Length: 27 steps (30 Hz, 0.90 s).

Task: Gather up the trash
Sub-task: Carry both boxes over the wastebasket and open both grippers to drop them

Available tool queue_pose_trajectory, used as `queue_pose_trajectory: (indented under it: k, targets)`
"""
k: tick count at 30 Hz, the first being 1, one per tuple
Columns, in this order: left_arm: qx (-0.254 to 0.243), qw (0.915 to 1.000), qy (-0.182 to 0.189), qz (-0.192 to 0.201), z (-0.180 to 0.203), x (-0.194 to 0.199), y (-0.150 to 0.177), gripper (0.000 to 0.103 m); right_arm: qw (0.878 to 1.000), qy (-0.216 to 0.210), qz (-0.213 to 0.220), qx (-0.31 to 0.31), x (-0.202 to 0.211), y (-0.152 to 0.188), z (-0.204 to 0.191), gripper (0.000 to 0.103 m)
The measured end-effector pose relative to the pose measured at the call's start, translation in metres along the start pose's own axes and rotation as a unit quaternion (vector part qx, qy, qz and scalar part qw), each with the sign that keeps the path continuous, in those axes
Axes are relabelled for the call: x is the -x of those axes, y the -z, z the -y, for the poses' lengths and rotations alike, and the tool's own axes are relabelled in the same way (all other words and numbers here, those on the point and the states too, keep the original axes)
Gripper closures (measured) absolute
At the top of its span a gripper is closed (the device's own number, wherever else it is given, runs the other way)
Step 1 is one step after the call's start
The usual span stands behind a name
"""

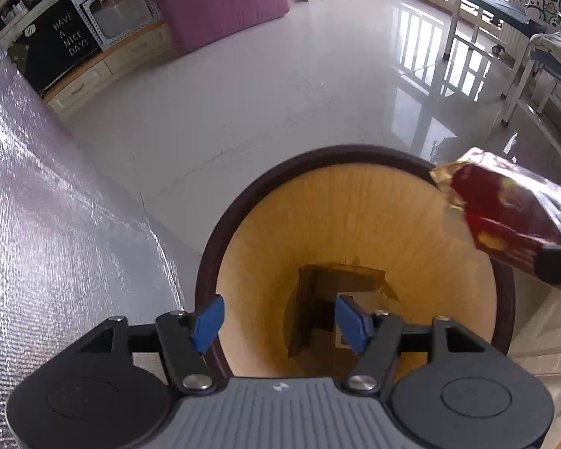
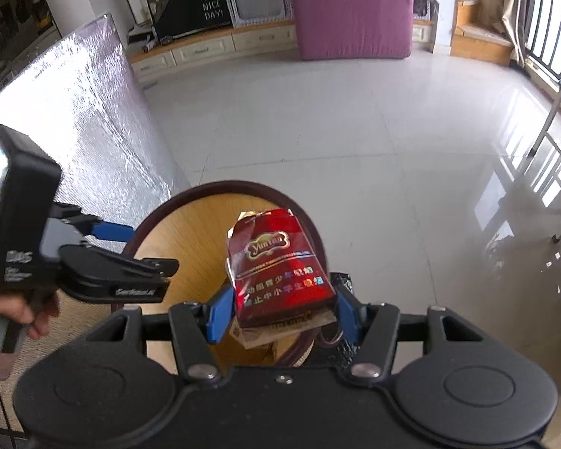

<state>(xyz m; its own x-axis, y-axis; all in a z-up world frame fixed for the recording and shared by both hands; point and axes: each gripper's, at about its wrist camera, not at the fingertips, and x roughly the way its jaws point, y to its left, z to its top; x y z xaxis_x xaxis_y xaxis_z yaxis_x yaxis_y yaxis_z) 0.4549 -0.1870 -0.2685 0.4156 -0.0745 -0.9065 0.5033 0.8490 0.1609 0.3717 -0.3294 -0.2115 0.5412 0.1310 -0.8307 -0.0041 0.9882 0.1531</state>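
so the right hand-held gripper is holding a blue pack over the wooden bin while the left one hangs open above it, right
Not quite: the pack is red, not blue; only the gripper's pads are blue. The right wrist view shows it clamped in the right hand-held gripper over the wooden bin. The rest holds: in the left wrist view the left hand-held gripper hangs open above the bin.

Left gripper (image 1: 278, 323): points steeply down, blue pads spread apart, nothing between them.
Right gripper (image 2: 284, 308): points down and forward, its blue pads pressed against the two sides of a red cigarette pack (image 2: 276, 262).
Left hand (image 2: 17, 316): wrapped round the left gripper's handle, fingers curled at the left edge of the right wrist view.
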Motion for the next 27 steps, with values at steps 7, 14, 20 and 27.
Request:
queue_pose_trajectory:
  k: [7,14,20,27]
  targets:
    - [0.003,0.9996,0.001,-0.026,0.002,0.003,0.007,0.017,1.000,0.002,-0.020,0.018,-0.026,-0.013,-0.015,0.044]
    - [0.046,0.9982,0.012,-0.038,-0.012,0.015,0.019,0.000,0.999,-0.020,-0.051,-0.002,-0.041,-0.018,-0.017,0.041]
    - [0.059,0.9960,0.015,-0.065,-0.016,0.011,0.026,0.000,0.998,-0.009,-0.066,-0.003,-0.044,-0.015,-0.017,0.018]
    - [0.067,0.9953,0.019,-0.068,-0.015,0.013,0.034,0.000,0.997,-0.003,-0.071,0.008,-0.034,-0.016,-0.019,0.014]
